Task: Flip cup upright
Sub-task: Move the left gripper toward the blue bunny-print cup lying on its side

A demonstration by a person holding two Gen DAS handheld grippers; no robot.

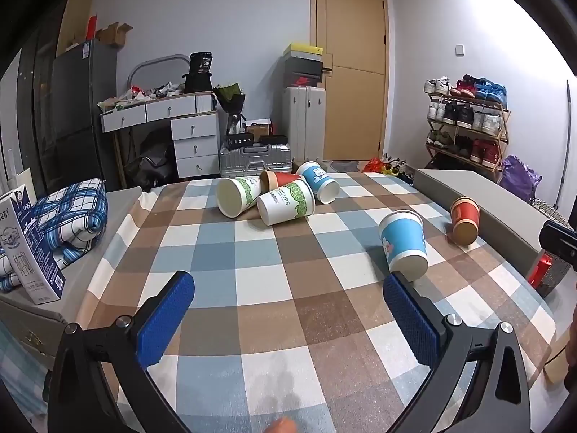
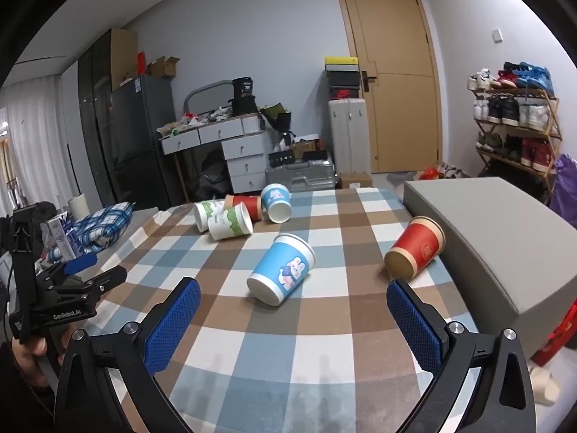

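Right wrist view: right gripper [image 2: 293, 303] gaped empty – blue cup [image 2: 281, 269] lay toppled ahead, red cup [image 2: 415, 248] against grey box [image 2: 497, 238]; left gripper [image 1: 288, 288] spread wide too.

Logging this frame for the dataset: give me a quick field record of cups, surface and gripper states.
surface: checkered tablecloth
cups total: six, all on their sides, none upright
far cluster: four cups touching
near blue cup: lying alone, mid-table
red cup: lying beside grey box
left gripper: jaws open, empty
right gripper: jaws open, empty
contact with cups: none
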